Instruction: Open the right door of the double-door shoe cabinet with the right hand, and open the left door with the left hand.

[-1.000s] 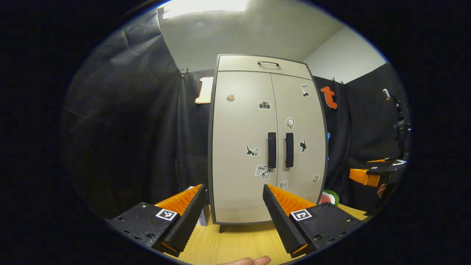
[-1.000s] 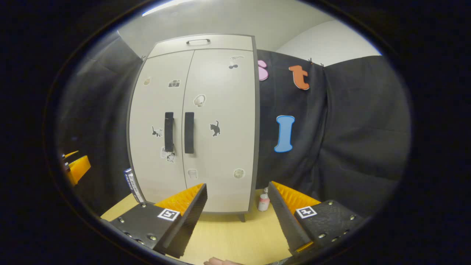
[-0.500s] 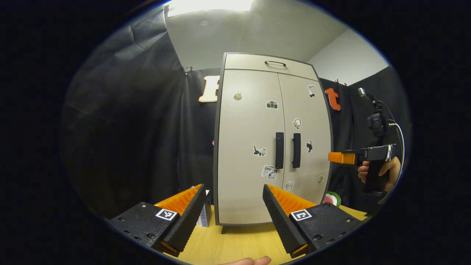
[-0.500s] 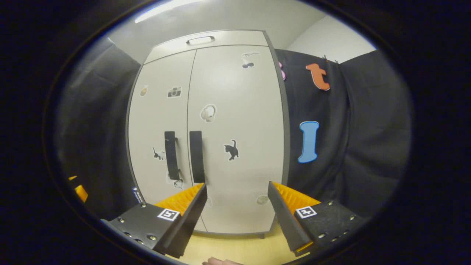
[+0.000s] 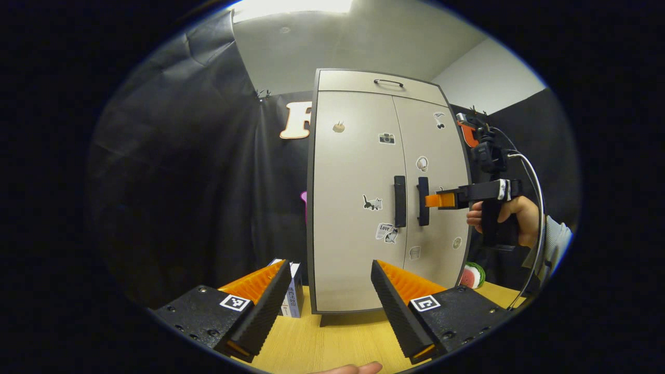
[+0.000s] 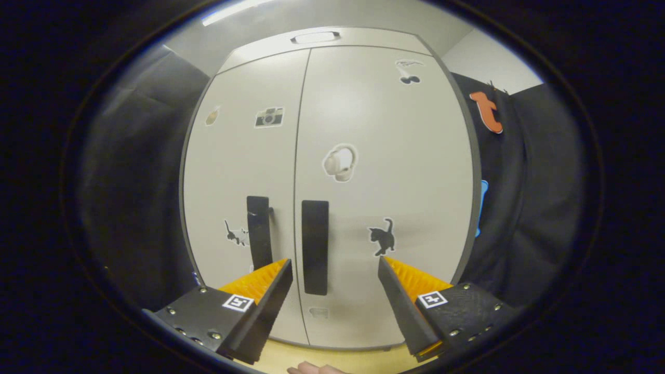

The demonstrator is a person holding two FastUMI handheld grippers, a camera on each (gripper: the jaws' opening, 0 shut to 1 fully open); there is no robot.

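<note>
Beige double-door shoe cabinet [image 5: 363, 208] with black vertical handles: upright at the wooden table's [image 5: 332, 343] far side, both doors closed. Right gripper [image 6: 335, 270]: jaws wide apart, empty, near the right door's handle [image 6: 315, 246]. Left gripper [image 5: 330, 272]: jaws wide apart, empty, well short of the cabinet.

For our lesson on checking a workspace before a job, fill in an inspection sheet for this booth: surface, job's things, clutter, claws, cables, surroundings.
Surface: wooden table, bare in front of the cabinet.
Job's things: shoe cabinet upright; left door and right door both shut; left handle and right handle untouched.
Clutter: small box left of the cabinet; round watermelon-patterned item to its right.
Claws: left claw open, back from the cabinet; right claw open, fingers either side of the right handle, not closed on it.
Cables: one cable looping from the right claw's mount.
Surroundings: black cloth wall, ceiling light.
</note>
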